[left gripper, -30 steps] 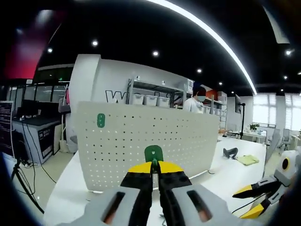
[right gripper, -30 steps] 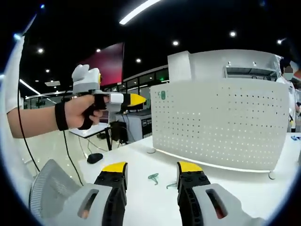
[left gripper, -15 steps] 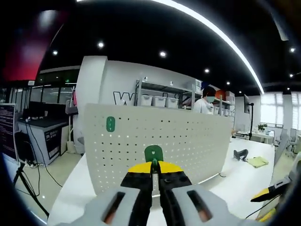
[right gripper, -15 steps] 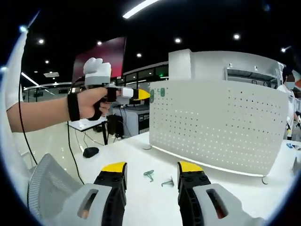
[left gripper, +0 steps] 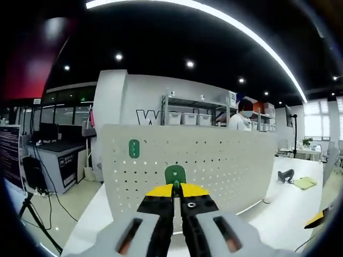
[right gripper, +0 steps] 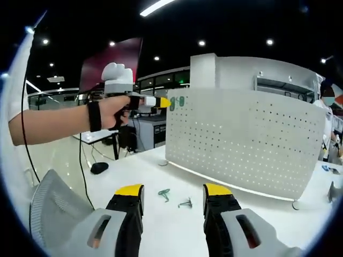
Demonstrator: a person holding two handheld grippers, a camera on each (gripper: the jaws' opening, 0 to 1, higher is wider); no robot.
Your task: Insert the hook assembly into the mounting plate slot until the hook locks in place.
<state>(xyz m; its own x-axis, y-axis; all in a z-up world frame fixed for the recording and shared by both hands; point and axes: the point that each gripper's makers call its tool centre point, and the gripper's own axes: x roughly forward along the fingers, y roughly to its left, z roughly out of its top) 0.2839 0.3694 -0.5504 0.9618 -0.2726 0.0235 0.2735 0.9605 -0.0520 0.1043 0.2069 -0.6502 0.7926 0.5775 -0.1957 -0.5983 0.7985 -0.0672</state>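
large dark letters stand on the far white wall [left gripper: 144, 101], behind the white pegboard [left gripper: 214, 160] and left of the shelves [left gripper: 193, 110]. a clear "w" [left gripper: 143, 117] reads there; the letters after it are cut off by the shelf post and cannot be made out. the dark screen [left gripper: 8, 155] at far left carries lines of text too small to read.

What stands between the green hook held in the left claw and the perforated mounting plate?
Nothing visible. The left claw grips the green hook facing the mounting plate, with open air between; another hook is already mounted, off to the side.
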